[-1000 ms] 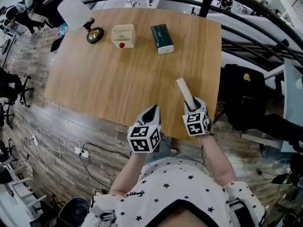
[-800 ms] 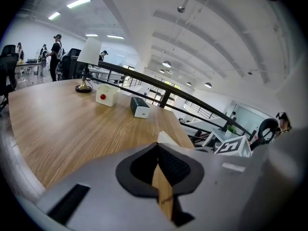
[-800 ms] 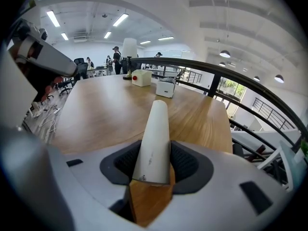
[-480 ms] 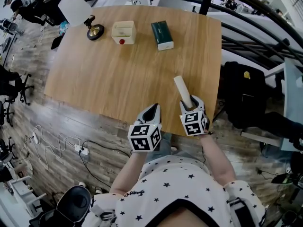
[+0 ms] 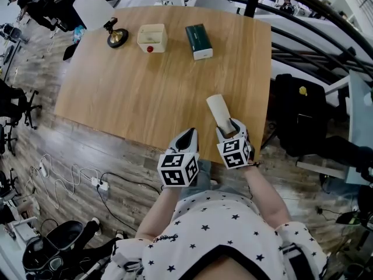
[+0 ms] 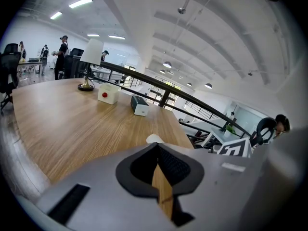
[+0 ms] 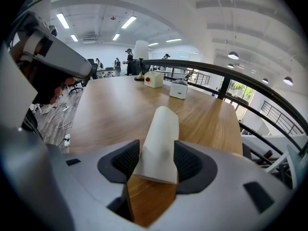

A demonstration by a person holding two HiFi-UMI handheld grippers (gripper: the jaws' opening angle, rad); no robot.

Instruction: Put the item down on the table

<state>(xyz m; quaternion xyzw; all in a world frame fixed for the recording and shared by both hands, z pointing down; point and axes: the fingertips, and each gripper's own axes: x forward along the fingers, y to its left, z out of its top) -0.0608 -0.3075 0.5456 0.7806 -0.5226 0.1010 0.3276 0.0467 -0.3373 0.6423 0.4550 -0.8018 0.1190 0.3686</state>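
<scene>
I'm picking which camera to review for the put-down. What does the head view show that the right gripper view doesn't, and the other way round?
Head view only: the person's star-print shirt and the whole outline of the table. Right gripper view only: the right tongs up close, whose jaws have just been opening, with pads either side of the white roll; also the ceiling lights. Both: the roll near the table's edge, the lamp, the cream box and the green box.
</scene>
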